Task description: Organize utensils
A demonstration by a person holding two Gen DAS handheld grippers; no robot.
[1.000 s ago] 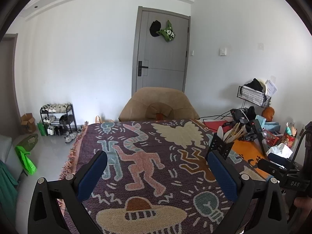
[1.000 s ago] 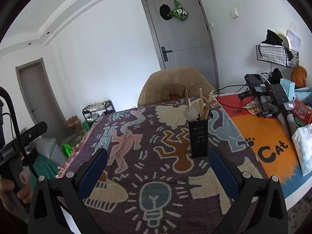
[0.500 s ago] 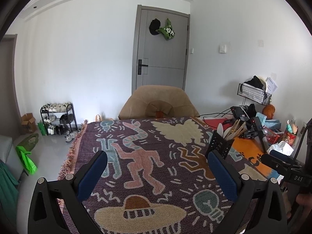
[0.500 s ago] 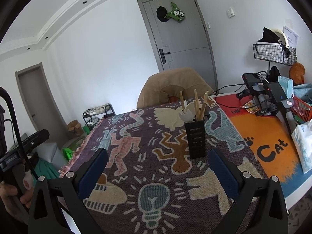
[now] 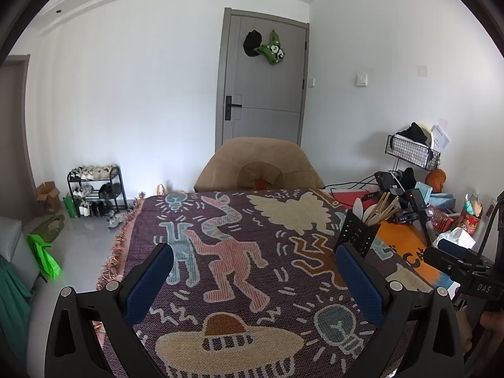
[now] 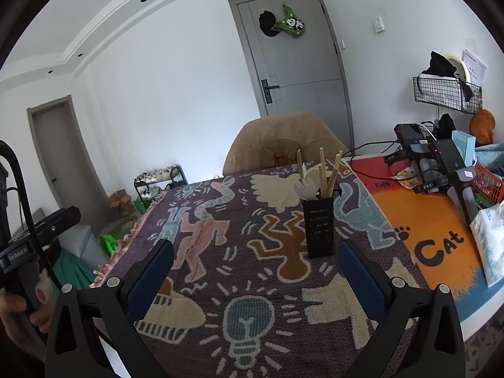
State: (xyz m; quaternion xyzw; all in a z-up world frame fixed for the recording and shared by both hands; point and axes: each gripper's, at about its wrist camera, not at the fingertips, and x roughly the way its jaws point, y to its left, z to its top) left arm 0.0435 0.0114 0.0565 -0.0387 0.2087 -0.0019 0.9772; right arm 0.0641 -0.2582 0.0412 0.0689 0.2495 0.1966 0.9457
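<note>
A black slotted holder [image 6: 318, 226] is seen standing upright on a patterned blanket [image 6: 220, 252] spread over the table, with wooden sticks [image 6: 327, 173] and a white spoon [image 6: 305, 186] already stood inside it. No loose utensils are visible on the blanket in either view, so the sorting is judged to be at or near its end.

The right gripper [image 6: 255, 271] is held low over the near edge of the table, its blue-padded fingers [image 6: 362, 278] spread wide and nothing gripped between them; the holder is framed just beyond them, slightly right of centre. The left gripper [image 5: 254, 277] is likewise held wide open and empty, with the holder [image 5: 357, 236] seen past its right finger.

If anything remains to be placed, the holder's narrow mouth would best be approached from directly above, the piece lowered upright, and the crowded handles kept clear of the fingers so that the light holder is not tipped.

A tan chair [image 6: 283, 141] is seen beyond the table.
</note>
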